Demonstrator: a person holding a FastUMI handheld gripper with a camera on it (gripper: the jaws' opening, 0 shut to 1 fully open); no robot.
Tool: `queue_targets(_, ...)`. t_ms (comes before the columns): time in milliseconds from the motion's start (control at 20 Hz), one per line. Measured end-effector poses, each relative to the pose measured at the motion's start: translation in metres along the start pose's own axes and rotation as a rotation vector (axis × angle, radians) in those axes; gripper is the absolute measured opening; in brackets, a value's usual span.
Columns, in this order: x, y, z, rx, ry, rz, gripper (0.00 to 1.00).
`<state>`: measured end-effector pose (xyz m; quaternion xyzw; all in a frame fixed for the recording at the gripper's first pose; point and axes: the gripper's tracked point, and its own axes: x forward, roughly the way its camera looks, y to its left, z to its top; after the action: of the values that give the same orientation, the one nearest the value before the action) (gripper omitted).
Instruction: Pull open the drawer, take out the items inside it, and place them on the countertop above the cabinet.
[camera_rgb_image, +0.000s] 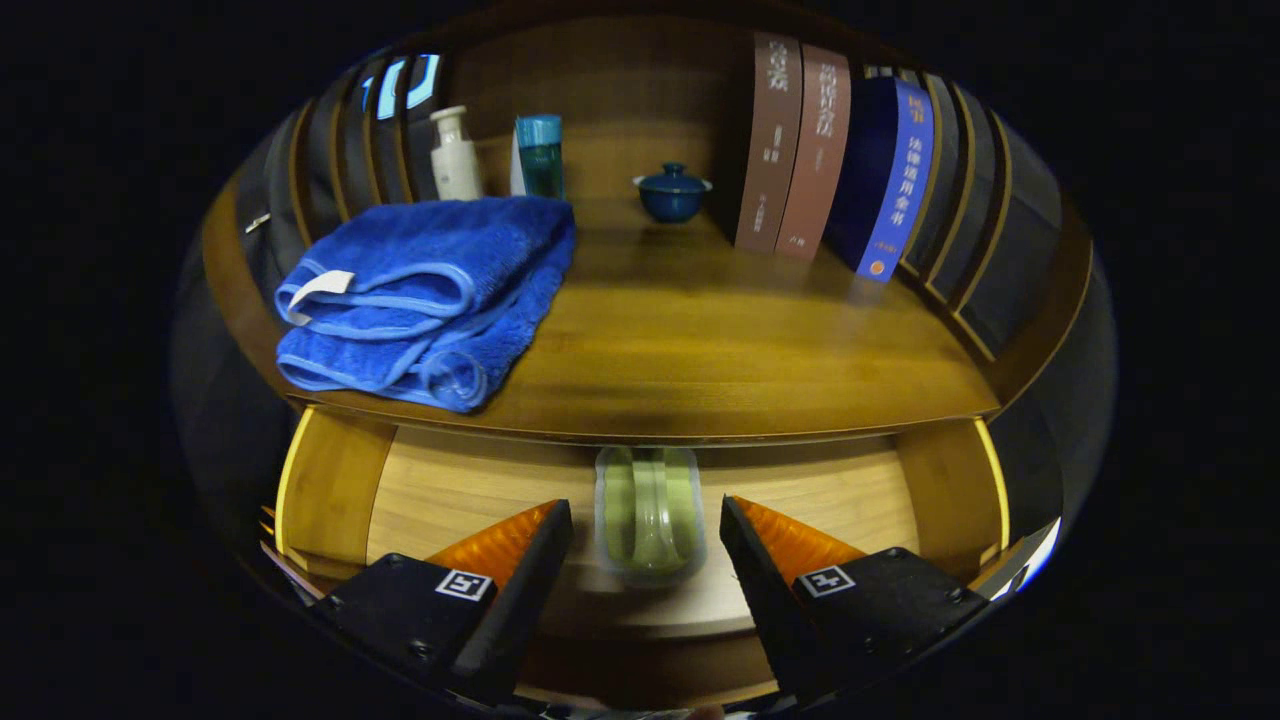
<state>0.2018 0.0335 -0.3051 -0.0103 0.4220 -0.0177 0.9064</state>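
The green box lay in the open drawer, right between my claw's fingers, a bit ahead. My claw was wide open, touching nothing. I was at the grab step, I think. Next I'd need to go lower & squeeze both sides. Blue towel sat up on the countertop, beyond the claw, w/ bottles, cup & books behind.

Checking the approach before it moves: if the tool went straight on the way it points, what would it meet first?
Most likely the green transparent container lying in the open drawer, between and just ahead of the open tool. Depth is unclear.
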Motion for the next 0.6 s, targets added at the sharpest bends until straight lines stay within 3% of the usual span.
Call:
queue_targets(250,0.029,-0.004,-0.016,-0.032,0.11,0.011,0.83)
queue_targets(450,0.037,-0.006,-0.018,0.017,0.133,0.022,0.55)
queue_targets(500,0.036,-0.007,-0.013,0.024,0.128,0.026,0.55)
queue_targets(600,0.04,-0.009,-0.012,0.042,0.127,0.023,0.26)
